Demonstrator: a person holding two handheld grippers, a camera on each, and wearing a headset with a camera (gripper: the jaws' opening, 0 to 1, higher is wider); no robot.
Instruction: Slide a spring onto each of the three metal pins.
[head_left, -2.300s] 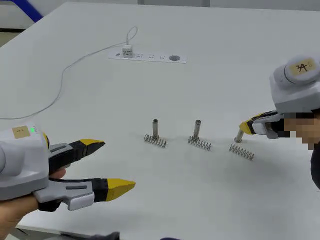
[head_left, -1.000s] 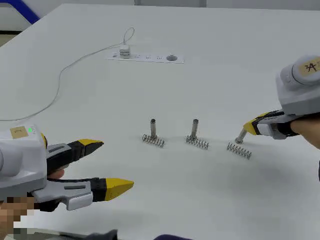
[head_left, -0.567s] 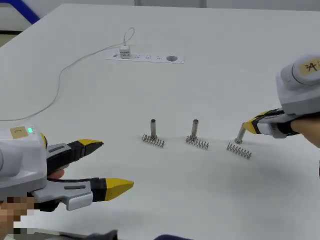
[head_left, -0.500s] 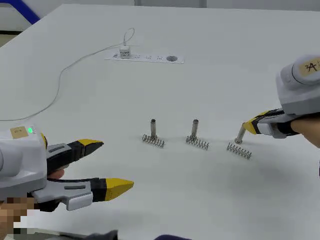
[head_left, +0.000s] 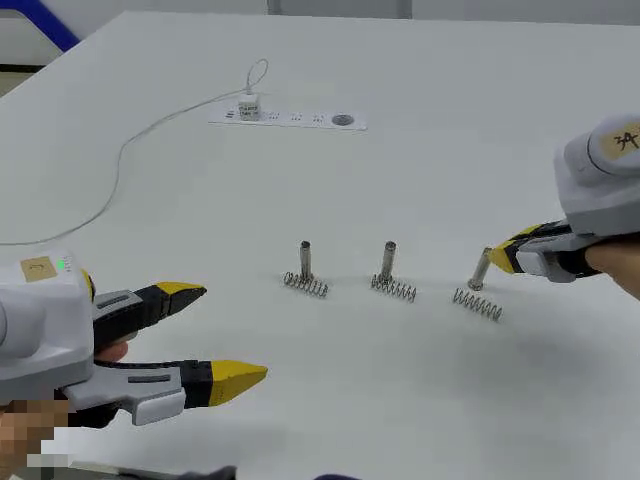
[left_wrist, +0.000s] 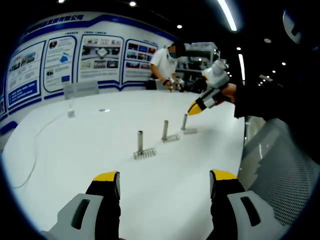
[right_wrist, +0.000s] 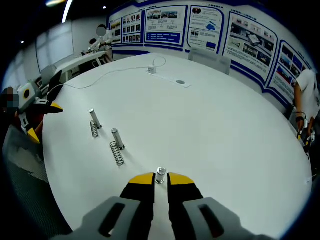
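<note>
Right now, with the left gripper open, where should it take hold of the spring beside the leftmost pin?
Probably across the coils near one end of the spring, the left gripper coming down from above. It lies flat on the table just in front of the pin, so its other end stays free.

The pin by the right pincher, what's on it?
No spring: its spring lies on the table beside the pin's base. The right gripper is shut on the pin's upper end, hiding its sides there; the bare tip shows between the jaws.

Pin (right_wrist: 160, 173) shaft behind right hand-held gripper (right_wrist: 160, 180)
</note>
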